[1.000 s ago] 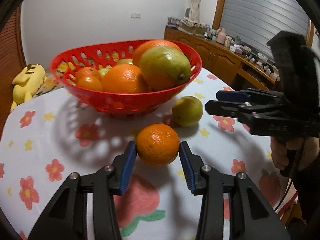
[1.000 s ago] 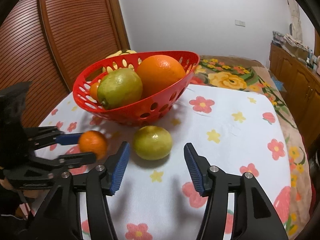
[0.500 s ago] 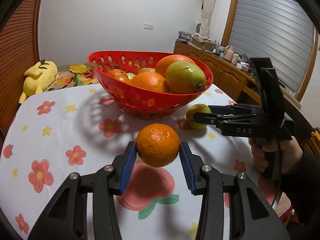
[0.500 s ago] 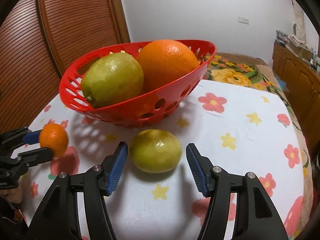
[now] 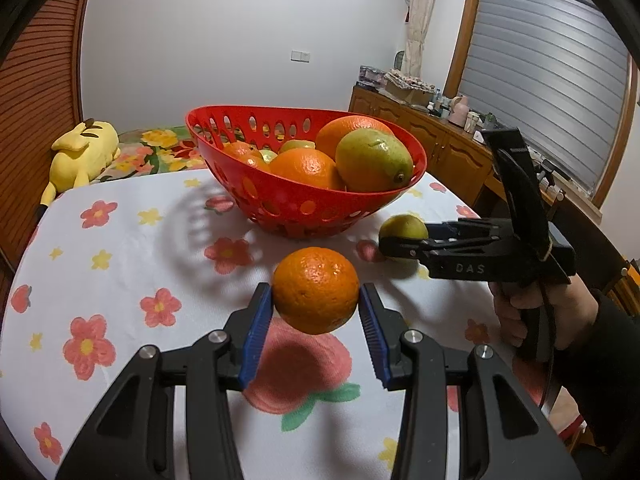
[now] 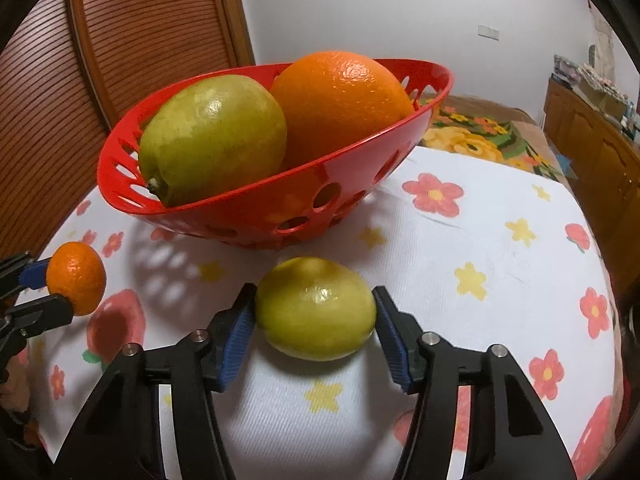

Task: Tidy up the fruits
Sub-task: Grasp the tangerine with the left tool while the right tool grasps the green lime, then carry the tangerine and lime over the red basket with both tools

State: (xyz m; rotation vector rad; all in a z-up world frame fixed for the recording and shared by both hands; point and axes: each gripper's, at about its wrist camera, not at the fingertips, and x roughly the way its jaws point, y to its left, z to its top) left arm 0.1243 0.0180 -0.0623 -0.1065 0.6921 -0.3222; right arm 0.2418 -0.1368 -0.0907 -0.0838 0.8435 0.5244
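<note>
The left gripper (image 5: 316, 316) fingers clamp a small orange (image 5: 316, 290), lifted off the desk (image 5: 120, 248). The right gripper (image 6: 314, 332) fingers have been closing around a lemon (image 6: 316, 308) on the desk; contact unclear. The red basket (image 6: 280, 196) of fruit stands at twelve o'clock.

1. Wall (image 5: 224, 32): plain white, with a small switch plate (image 5: 300, 56).
2. Slatted wooden door panels (image 6: 132, 36): reddish brown, at one side.
3. Window (image 5: 548, 76): wood-framed, grey slatted blind down; pale curtain (image 5: 420, 12) beside it.
4. Wooden sideboard (image 5: 424, 136): brown, panelled doors, top crowded with small items.
5. Bed (image 6: 480, 128): floral cover; yellow plush toy (image 5: 82, 152) lying on it.
6. Bench cloth (image 5: 120, 256): white, printed with red and yellow flowers.
</note>
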